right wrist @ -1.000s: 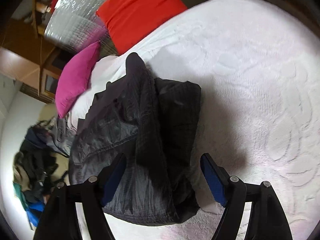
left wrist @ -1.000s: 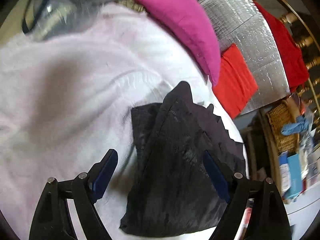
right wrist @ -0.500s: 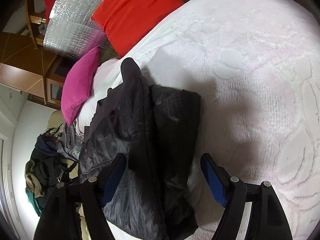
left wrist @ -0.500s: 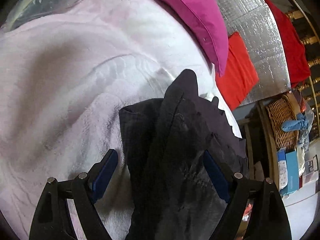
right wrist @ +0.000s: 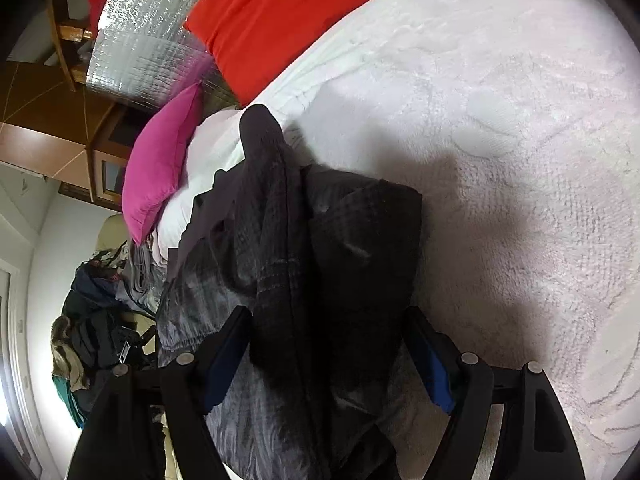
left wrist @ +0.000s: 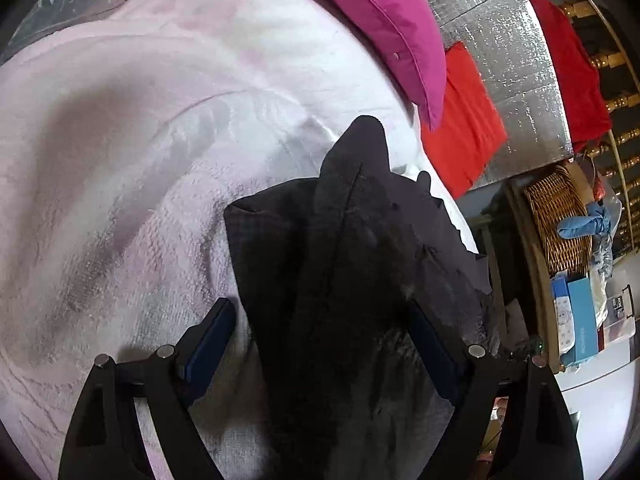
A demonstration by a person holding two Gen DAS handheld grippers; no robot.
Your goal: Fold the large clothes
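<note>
A dark checked garment (left wrist: 352, 280) lies bunched and partly folded on the white bedspread (left wrist: 120, 200). It also shows in the right wrist view (right wrist: 312, 280). My left gripper (left wrist: 324, 344) is open, its jaws wide apart on either side of the garment's near part. My right gripper (right wrist: 324, 348) is open too, jaws straddling the garment from the other side. Neither gripper pinches cloth.
A magenta pillow (left wrist: 380, 20) and a red pillow (left wrist: 468, 120) lean on a silver quilted headboard (left wrist: 512, 60). A wicker basket (left wrist: 556, 216) and boxes stand beside the bed. A pile of clothes (right wrist: 96, 320) lies off the bed's other side.
Both grippers have moved in closer over the garment, which now fills more of each view. The garment itself keeps its shape. Both grippers stay open.
</note>
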